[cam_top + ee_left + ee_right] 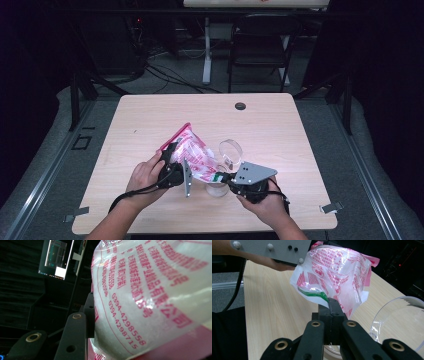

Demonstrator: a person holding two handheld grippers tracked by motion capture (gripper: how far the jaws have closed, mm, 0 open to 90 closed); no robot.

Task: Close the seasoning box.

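A clear plastic bag (192, 152) printed with red characters and filled with a white grainy substance is held up off the table (150, 120), tilted, above the middle of its near half. In the high view its pink sealed edge points up and away to the left, while its lower corner hangs down toward the right. In the left tongs view the bag (150, 297) sits very close, showing rows of red print and phone-style digits over the white contents, with a solid pink band along the bottom.

The left tongs (172, 167) grip the bag around its bulging middle: one black jaw lies flat against the bag's side, and the jaws stand partly apart with the bag's body between them. The right tongs (222, 177) are closed tight on the bag's lower corner; in the right tongs view the right tongs (331, 305) pinch the thin plastic at a green stripe, with the rest of the bag (337, 277) spreading above them.

Just right of the bag, a clear plastic container (230, 150) stands on the table, touching neither tongs as far as can be told. In the right tongs view its round transparent rim (397, 320) shows at the right edge.

Beyond the table stand a dark folding chair (260, 47) and tangled cables (165, 75) on the floor.
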